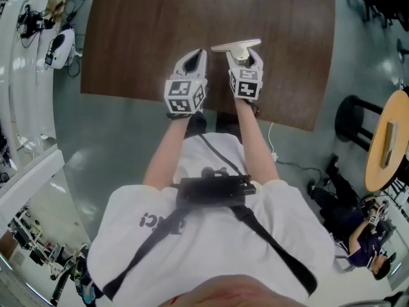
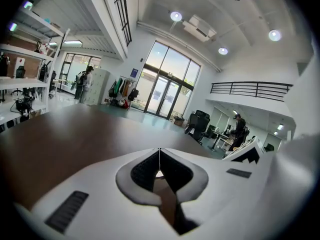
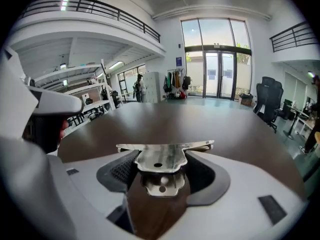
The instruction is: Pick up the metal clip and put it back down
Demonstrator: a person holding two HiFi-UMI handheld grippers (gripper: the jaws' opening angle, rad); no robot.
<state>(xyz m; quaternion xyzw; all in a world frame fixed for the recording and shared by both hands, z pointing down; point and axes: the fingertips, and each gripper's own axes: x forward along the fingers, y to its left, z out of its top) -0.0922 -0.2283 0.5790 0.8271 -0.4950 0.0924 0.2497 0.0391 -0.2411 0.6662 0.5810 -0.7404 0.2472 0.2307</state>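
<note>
Shiny T-shaped metal clip [image 3: 161, 160], flat crossbar foremost and two holes in its stem, clamped in the right hand-held gripper [image 1: 245, 55] over the brown counter [image 1: 147, 24]; left hand-held gripper [image 2: 159, 150] closed, empty.

One metal clip [image 1: 233, 45], two claws [image 1: 193, 55] [image 1: 245, 55], one table [image 1: 147, 31]

Dark brown table [image 1: 160, 31], wood-grained, roughly rectangular with rounded corners. Stands on a glossy grey floor [image 1: 115, 146]. Seen from the gripper views as a broad, flat, faintly shiny top stretching far ahead. Near edge right in front of the person, far edge cut off by the head view. Over the top by the near edge, a clip [image 1: 235, 45], clamped in the right gripper [image 1: 245, 56]; touching the wood or just above it, impossible to tell.
</note>
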